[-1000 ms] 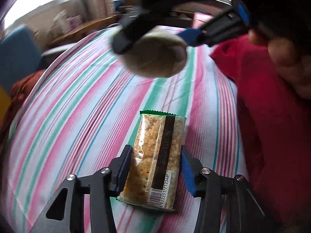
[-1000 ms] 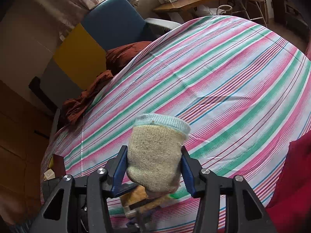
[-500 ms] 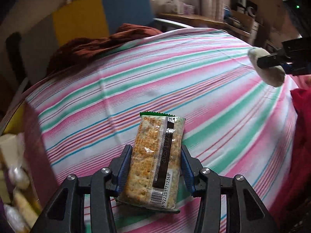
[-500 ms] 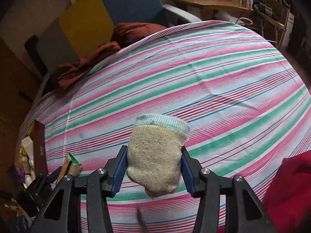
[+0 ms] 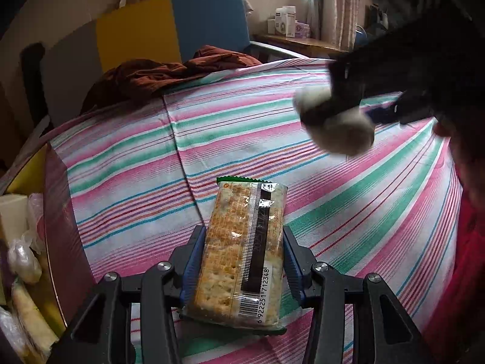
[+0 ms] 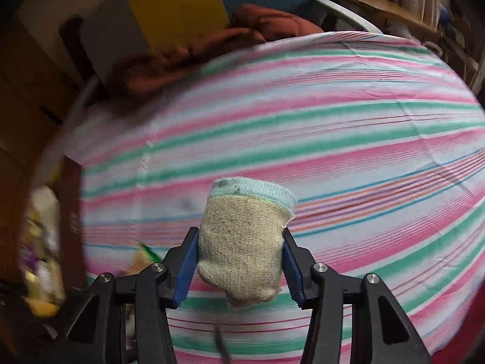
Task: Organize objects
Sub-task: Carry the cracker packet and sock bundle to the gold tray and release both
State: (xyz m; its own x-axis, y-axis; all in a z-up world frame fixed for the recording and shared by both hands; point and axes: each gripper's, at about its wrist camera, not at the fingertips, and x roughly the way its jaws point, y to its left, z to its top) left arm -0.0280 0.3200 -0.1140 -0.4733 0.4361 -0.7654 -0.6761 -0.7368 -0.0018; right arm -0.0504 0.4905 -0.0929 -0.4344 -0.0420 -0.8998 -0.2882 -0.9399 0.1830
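The left gripper [image 5: 242,257] jaws clamp a clear-wrapped cracker packet [image 5: 242,254], barcode reading 6922251712348, above the striped tabletop [image 5: 127,163]. The right gripper [image 6: 241,261] jaws clamp a beige knitted sock with a pale-blue cuff [image 6: 242,236].

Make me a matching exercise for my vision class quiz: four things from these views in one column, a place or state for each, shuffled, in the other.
Things
1. cracker packet
2. rolled sock
3. brown cloth
4. box of snacks

Places or states
A. heaped at the bed's far edge
B. clamped in the right gripper
C. at the bed's left side
D. clamped in the left gripper

Pairs: 1-D, 2-B, 3-A, 4-C
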